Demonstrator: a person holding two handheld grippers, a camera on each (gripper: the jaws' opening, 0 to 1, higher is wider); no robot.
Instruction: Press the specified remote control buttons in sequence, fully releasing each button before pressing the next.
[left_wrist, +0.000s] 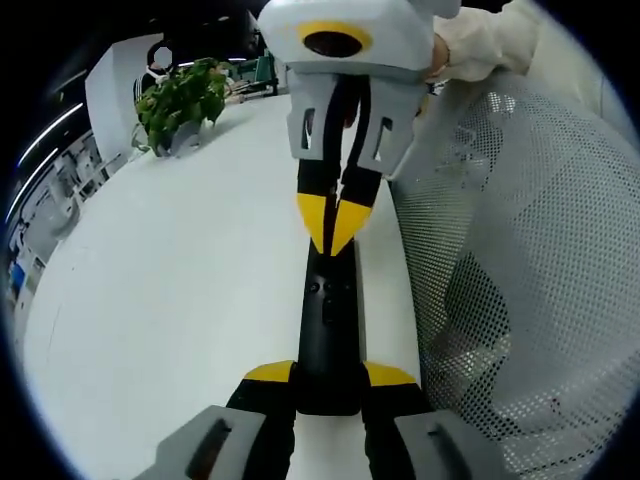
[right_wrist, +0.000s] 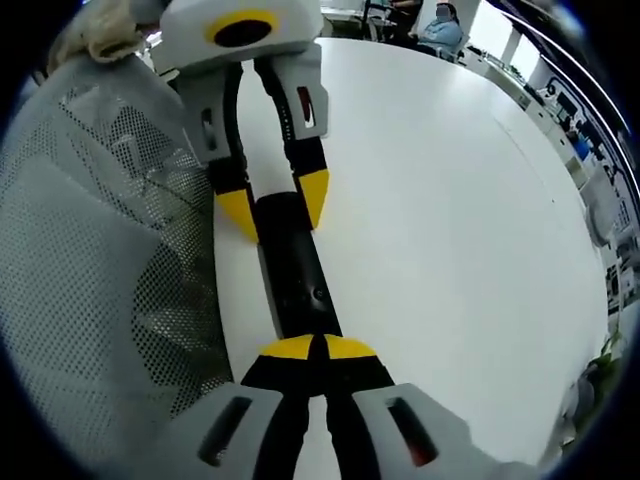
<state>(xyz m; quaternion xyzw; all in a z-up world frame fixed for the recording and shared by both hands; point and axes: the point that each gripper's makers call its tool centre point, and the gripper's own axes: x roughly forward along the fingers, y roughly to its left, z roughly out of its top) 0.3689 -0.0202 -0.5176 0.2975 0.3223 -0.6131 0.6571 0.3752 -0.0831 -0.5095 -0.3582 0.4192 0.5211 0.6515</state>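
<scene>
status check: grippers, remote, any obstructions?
Left gripper clamps remote at one end. Right gripper shut, tips on remote's buttons. Mesh chair back alongside, not blocking.

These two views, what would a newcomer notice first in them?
First, the long black remote control lying on the white table, near the edge by a white mesh chair back. The left gripper clamps one end of it, and the right gripper, jaws closed to a point, comes down on its button face. A green potted plant stands on the far side.
</scene>
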